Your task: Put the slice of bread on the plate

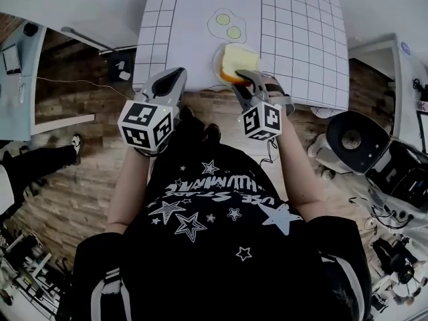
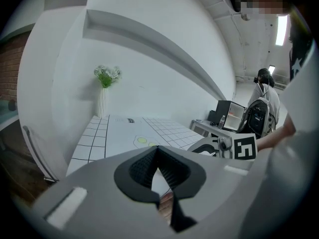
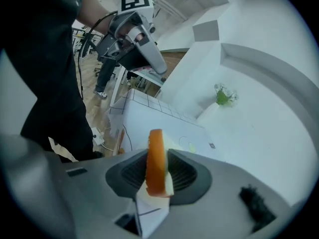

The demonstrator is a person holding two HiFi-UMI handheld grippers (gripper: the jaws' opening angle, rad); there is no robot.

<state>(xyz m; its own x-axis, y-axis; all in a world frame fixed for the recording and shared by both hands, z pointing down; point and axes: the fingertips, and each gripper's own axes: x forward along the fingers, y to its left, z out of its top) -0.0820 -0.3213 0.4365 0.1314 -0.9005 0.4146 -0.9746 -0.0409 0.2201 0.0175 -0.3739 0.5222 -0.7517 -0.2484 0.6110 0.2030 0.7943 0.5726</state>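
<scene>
**Over the plate at the desk's near edge: slice in the jaws, not set down yet**

At 12 o'clock from the right gripper (image 1: pixel 246 79), the slice of bread (image 1: pixel 237 60) sits above the plate (image 1: pixel 217 64). The jaws stand partly apart with the slice edge-on between the pads, so the grip looks light.

Risks:
- The plate is right at the edge of the desk (image 1: pixel 200 19). A skewed release could tip the slice off the rim and onto the floor.
- The slice may snag on a pad and get dragged back on retreat.

Pose: the right hand is angled down toward the plate with the wrist rolled. The left gripper (image 1: pixel 175 76) is parked at 9 o'clock off the desk edge, jaws together, holding nothing.
</scene>
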